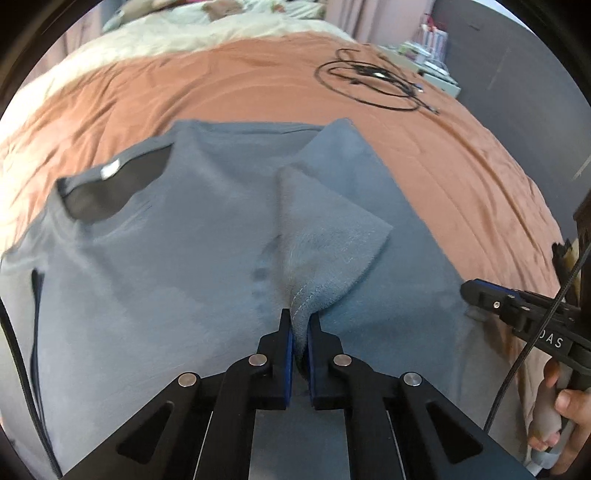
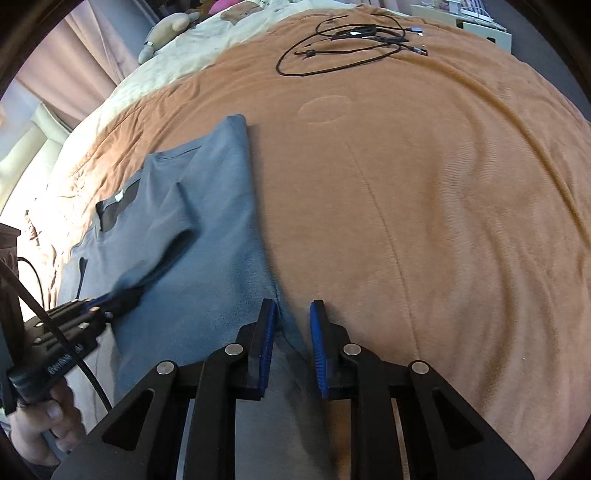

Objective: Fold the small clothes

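Observation:
A grey-blue T-shirt [image 1: 166,258] lies spread on the brown blanket [image 1: 258,85], its neck opening [image 1: 114,192] at the left. My left gripper [image 1: 301,321] is shut on the shirt's sleeve [image 1: 325,236], which is lifted and folded in over the body. In the right wrist view the same shirt [image 2: 207,236] lies at the left, with the left gripper [image 2: 122,295] on its sleeve. My right gripper [image 2: 293,314] is open, its fingers straddling the shirt's right edge near the hem. It also shows in the left wrist view [image 1: 469,291].
A tangle of black cables [image 1: 373,81] lies on the blanket at the far side, also in the right wrist view [image 2: 351,40]. A cream duvet [image 2: 207,33] and a soft toy [image 2: 166,29] are at the bed's far left.

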### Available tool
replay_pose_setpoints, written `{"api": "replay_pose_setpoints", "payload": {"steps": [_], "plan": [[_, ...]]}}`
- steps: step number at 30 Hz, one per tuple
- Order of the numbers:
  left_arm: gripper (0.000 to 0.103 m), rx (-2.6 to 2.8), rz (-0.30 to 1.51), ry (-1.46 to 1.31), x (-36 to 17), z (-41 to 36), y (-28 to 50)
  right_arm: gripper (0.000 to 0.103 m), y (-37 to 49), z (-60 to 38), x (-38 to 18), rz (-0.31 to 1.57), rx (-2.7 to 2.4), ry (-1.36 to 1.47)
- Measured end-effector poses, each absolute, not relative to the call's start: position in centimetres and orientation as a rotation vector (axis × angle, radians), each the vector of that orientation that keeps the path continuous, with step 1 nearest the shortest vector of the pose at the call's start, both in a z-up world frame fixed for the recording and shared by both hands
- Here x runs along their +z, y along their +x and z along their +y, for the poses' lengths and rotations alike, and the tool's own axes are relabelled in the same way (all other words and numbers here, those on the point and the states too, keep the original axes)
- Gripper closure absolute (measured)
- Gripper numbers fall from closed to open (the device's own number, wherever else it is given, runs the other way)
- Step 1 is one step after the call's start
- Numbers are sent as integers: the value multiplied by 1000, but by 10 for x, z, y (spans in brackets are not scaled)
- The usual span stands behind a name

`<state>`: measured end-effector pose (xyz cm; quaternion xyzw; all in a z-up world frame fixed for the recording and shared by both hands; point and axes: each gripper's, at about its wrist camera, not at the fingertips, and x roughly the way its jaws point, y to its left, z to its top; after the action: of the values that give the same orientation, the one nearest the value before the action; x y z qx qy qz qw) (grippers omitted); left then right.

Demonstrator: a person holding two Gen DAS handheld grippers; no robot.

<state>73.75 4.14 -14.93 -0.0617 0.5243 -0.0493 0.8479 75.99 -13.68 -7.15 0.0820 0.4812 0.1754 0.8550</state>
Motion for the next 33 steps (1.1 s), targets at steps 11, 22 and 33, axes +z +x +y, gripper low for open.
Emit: {"api": "replay_pose_setpoints", "payload": {"steps": [11,22,33], "plan": [[78,-31,1070,-155,-110,74,729,86,752,-144,-58,1015,361,199],[28,15,1013,-91,-118,62,764,86,756,-151,-51,978,427,238],[64,73,1076,-151,-161,106,774,86,792,-123,-63,995,440,146]]}}
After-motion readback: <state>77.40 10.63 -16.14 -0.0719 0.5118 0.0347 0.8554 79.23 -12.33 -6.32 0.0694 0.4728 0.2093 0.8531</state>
